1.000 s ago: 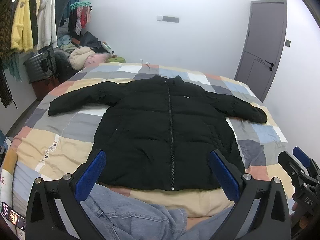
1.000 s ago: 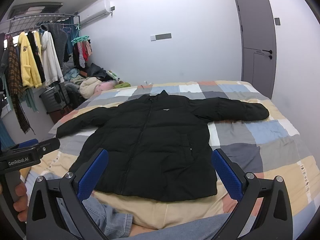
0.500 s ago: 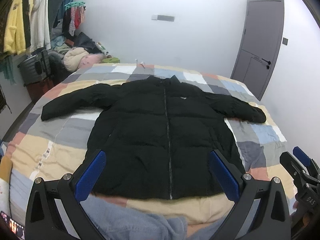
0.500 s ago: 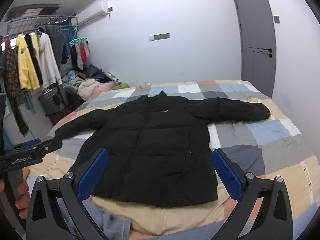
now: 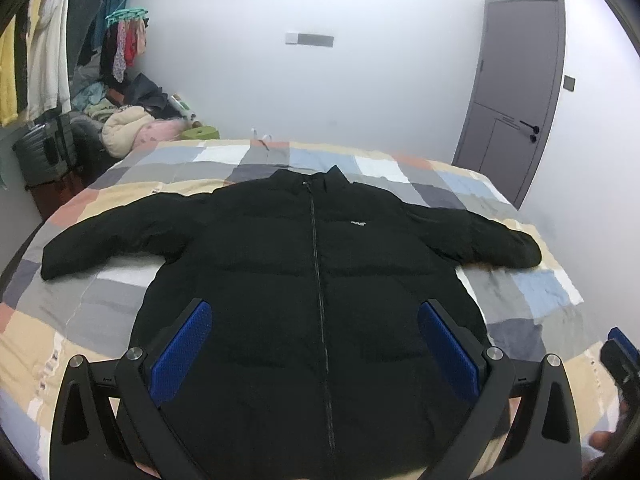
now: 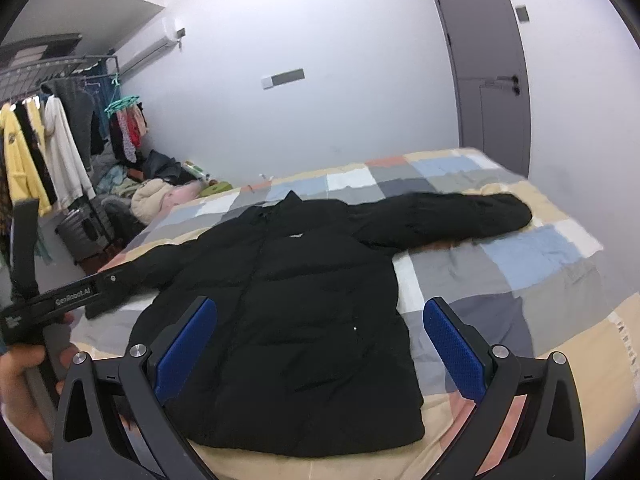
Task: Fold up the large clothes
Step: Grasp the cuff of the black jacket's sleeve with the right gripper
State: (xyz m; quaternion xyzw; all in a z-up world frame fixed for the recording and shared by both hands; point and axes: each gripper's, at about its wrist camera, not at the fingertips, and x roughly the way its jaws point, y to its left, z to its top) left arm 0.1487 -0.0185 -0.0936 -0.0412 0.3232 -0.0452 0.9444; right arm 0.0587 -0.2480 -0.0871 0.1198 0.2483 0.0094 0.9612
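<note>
My black zipped puffer jacket [image 5: 312, 300] lies collar toward 12 o'clock, sleeves spanning 9 to 3, beneath my spread left gripper [image 5: 314, 350] and spread right gripper [image 6: 320, 344].

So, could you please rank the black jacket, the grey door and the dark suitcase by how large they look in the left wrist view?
1. Black jacket
2. Grey door
3. Dark suitcase

The jacket lies nearest, which enlarges it.
</note>
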